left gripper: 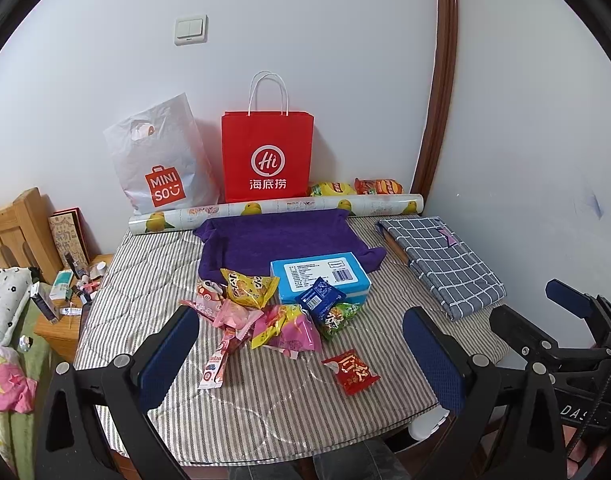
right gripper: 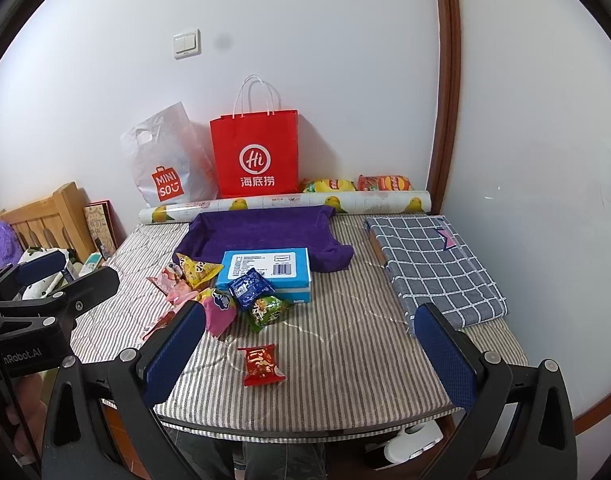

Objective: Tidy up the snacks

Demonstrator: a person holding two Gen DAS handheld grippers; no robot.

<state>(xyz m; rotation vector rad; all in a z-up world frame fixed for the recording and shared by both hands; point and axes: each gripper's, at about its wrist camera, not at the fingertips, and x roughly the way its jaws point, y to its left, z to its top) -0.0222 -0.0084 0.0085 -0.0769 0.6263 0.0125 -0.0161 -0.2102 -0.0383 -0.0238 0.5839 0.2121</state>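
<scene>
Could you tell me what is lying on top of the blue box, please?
A dark blue snack packet overlaps the blue box's front edge; whatever lies beneath the box is hidden.

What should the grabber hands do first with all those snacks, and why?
Probably lower the right gripper onto the red packet. Both grippers, left too, are open and hold nothing, hovering over the table. That packet lies alone, nearest the front edge, apart from the pile by the blue box, so it looks the easiest to grab.
</scene>
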